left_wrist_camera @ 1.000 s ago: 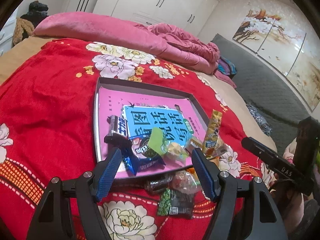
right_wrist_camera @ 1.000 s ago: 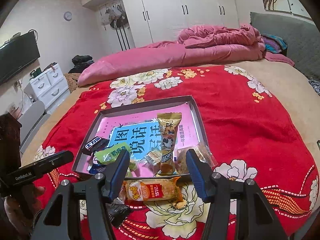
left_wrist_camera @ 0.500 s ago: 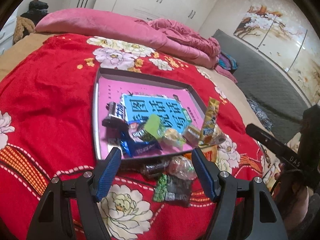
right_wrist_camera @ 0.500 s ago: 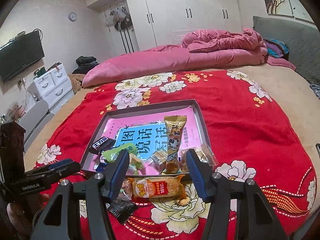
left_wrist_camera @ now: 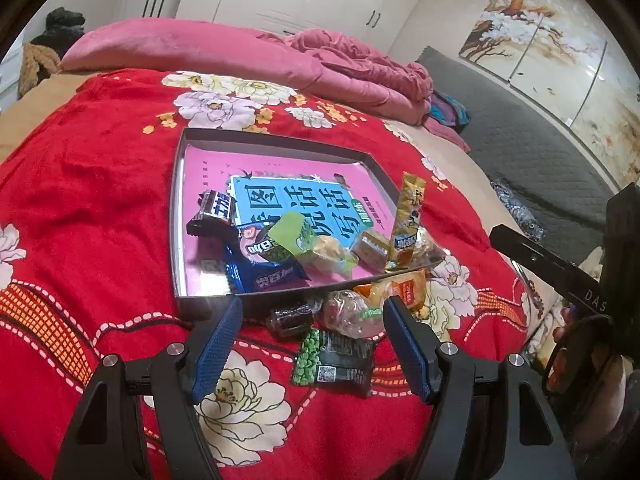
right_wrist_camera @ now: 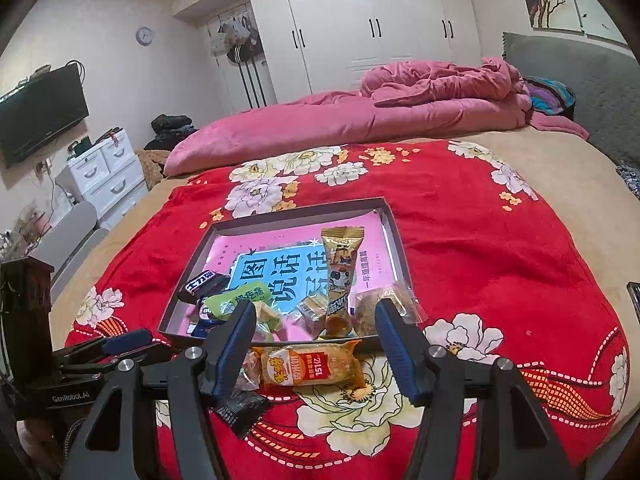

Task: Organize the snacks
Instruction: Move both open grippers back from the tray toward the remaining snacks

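Shallow grey tray (left_wrist_camera: 178,216) sits on the red flowered blanket (left_wrist_camera: 88,184) of the bed, a pink and blue booklet (left_wrist_camera: 296,204) lying flat in it. Near end of the tray already holds a cluster of snacks: black bar (left_wrist_camera: 214,216), blue packet (left_wrist_camera: 268,276), green packet (left_wrist_camera: 292,232), small wrapped cakes, tall gold packet (right_wrist_camera: 340,268) leaning upright.

Four pieces not yet in, all on the blanket just outside the tray's near rim: orange cake packet (right_wrist_camera: 312,368), clear-wrapped sweet (left_wrist_camera: 352,316), small dark sweet (left_wrist_camera: 290,318), green-and-black pea packet (left_wrist_camera: 334,362).

Right gripper (right_wrist_camera: 316,344): jaws spread, have just been opening a little, nothing pinched; the orange cake packet lies in line between them, not touched. Left gripper (left_wrist_camera: 314,346): jaws spread wide, empty, hovering over the pea packet and the clear sweet.

Step in hand, as I read it: right takes the orange cake.
- Packet lies crosswise to the jaws; it looks longer than the gap. Turn the wrist so the pads close across its short width.
- Come down low, press into the soft blanket, pinch the body, not the crimped end.
- Lift clear of the rim and set it in the open far half, away from the leaning gold packet.
- Keep the left clear until the right is out.
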### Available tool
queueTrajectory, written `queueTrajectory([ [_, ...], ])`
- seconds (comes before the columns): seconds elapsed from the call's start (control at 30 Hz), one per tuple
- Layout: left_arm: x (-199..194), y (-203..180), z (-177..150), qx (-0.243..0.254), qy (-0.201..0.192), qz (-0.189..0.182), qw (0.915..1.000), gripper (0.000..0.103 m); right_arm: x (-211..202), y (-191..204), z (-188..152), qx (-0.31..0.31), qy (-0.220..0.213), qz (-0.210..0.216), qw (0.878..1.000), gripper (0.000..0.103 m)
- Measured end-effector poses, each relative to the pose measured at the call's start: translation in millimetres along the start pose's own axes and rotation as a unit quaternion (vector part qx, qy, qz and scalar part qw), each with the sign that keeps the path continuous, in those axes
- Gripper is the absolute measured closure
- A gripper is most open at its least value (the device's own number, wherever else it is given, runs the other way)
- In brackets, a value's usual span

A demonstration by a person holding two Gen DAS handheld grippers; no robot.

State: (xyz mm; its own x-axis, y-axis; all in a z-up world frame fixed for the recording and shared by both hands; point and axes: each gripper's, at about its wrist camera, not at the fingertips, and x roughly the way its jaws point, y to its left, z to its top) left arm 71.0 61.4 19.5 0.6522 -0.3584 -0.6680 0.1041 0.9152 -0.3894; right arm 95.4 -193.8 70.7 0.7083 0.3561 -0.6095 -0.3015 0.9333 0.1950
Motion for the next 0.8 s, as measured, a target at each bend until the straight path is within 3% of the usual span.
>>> queueTrajectory([
  [0.8,6,-31,-16,0.052,0.016,0.004,0.9985,0.029,-4,-6,-17,0.011,0.016,0.006,1.0,0.037],
])
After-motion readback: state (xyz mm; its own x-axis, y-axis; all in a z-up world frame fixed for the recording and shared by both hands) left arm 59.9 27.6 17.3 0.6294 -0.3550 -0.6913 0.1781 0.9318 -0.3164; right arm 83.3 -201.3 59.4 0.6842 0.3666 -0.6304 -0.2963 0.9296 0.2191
